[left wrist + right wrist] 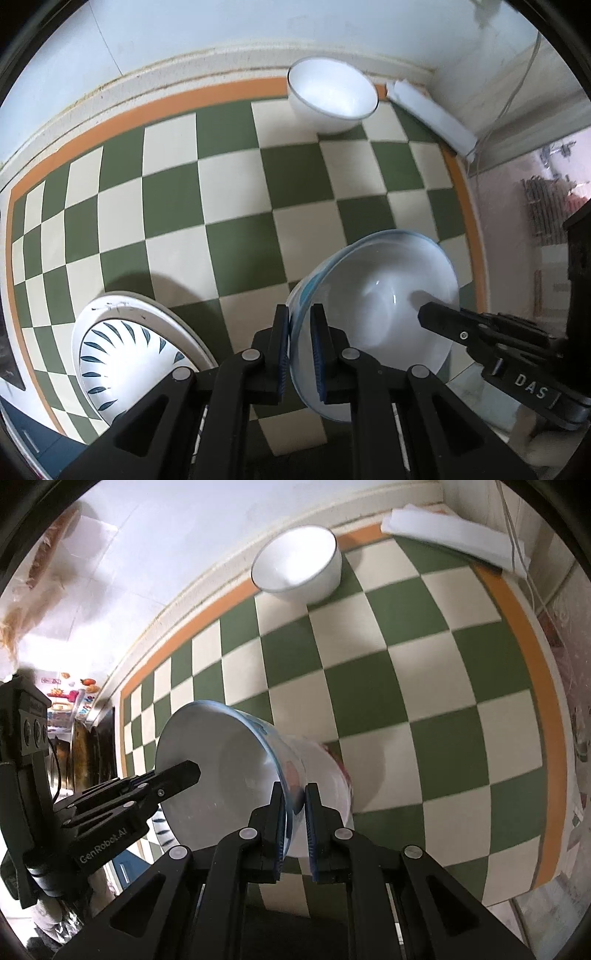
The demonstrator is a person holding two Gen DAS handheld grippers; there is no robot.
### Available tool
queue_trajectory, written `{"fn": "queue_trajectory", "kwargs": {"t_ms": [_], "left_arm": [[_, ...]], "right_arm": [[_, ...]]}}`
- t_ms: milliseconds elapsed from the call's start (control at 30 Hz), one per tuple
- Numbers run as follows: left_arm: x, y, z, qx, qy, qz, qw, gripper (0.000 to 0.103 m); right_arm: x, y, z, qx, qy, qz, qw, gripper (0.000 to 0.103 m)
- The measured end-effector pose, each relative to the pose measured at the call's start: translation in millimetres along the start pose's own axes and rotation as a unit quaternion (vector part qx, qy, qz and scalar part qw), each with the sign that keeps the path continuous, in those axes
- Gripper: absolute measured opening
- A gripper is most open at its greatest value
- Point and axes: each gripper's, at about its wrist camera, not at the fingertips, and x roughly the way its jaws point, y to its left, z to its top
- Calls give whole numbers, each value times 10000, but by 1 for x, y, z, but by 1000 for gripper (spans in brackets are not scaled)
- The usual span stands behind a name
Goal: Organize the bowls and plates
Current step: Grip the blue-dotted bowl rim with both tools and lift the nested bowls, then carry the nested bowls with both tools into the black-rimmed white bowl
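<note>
My left gripper (pixel 300 332) is shut on the rim of a white bowl with a blue edge (pixel 384 306), held tilted above the checkered table. My right gripper (pixel 295 808) is shut on the opposite rim of the same bowl (pixel 221 775); it shows in the left wrist view (pixel 491 339), one finger inside the bowl. A plain white bowl (pixel 332 96) stands upright at the far edge, also in the right wrist view (pixel 295 565). A white plate with blue leaf marks (pixel 122 354) lies at the near left.
The green and cream checkered table (pixel 221 192) has an orange border and ends at a tiled wall. A folded white cloth (pixel 432 114) lies at the far right corner, with a cable (pixel 517 85) hanging beside it.
</note>
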Motion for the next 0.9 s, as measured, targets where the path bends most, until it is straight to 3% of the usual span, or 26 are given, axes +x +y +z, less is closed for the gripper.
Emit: {"fn": "queue_trajectory", "kwargs": {"t_ms": [333,900], "left_arm": [[34,-11,-9,224,368,310,9986,10],[54,-17,-12,472,501,624,9957,10]], "right_arm": [[29,-18,-7,43,285,-237,9993,12],[49,-31,-2,331,505,-197,9980,12]]}}
